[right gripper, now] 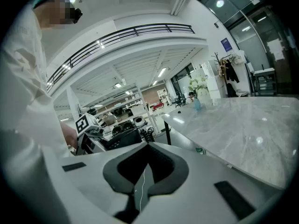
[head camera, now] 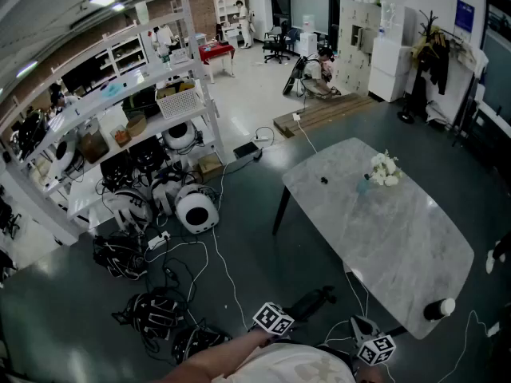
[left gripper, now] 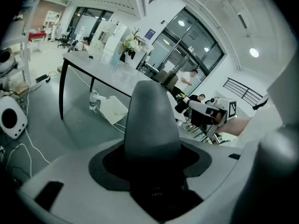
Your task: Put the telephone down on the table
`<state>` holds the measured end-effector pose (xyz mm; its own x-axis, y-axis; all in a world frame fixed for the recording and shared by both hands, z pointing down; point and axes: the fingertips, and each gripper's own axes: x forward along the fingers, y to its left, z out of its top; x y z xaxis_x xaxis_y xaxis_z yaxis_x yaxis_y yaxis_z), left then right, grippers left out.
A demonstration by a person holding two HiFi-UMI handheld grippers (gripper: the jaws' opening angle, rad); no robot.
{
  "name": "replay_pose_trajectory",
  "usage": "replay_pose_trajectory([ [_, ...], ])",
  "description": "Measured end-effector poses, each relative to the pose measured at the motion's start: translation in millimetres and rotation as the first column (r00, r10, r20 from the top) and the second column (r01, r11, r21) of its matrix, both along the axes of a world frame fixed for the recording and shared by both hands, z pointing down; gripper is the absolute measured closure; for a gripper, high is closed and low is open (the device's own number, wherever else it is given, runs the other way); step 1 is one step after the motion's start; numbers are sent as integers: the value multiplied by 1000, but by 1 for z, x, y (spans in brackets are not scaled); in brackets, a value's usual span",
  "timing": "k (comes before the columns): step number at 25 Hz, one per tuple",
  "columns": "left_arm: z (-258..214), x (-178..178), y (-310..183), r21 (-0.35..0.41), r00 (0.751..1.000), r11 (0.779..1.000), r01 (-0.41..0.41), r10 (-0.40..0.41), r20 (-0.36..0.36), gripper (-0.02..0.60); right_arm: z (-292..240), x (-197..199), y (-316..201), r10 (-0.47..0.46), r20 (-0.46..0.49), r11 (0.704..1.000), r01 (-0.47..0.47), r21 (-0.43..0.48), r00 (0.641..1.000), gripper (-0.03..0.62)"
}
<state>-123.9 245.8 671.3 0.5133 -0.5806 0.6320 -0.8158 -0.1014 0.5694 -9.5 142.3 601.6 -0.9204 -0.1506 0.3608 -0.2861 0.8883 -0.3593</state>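
near table (head camera: 399, 238) corner | left tongs (left gripper: 154, 185) clamped on telephone (left gripper: 152, 120) | right tongs (right gripper: 142, 181) closed, empty

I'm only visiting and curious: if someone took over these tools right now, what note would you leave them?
Left hand-held gripper: shut on the telephone, held off the near end of the table, over the floor.
Right hand-held gripper: shut, holding nothing.
Table: flowers at the far end.
Done: telephone is in the grip.
Left: carry it over the table, set it down, open the jaws.
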Motion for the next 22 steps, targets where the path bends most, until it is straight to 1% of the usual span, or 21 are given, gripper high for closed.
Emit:
replay_pose_trajectory([
  [2,1,-12,-13,4,1000,1000,16,-16,15,304,4,-13,-19,-11,21,1000,11,14,1000,579],
  [5,-4,-37,-24,20,997,997,71,-72,38,304,2,-42,-40,-40,67,999,37,38,997,579],
  [7,-9,-40,-25,26,996,996,80,-81,42,304,-3,-44,-39,-32,76,999,29,37,997,579],
  [9,-13,-29,-23,25,998,999,48,-49,36,304,-10,-30,-31,3,66,999,-5,34,998,579],
  [11,-14,-19,-29,29,1000,1000,-3,2,29,304,-13,-15,-33,50,58,998,-52,39,997,579],
  [13,-11,-15,-37,35,999,999,-32,32,29,304,-10,-10,-37,75,56,996,-77,41,996,579],
  [18,0,-26,-35,35,999,999,-24,23,29,304,6,-21,-30,66,48,997,-67,29,997,579],
  [22,-10,-19,-25,32,999,999,-38,37,27,304,-3,-11,-13,81,41,996,-82,18,996,579],
])
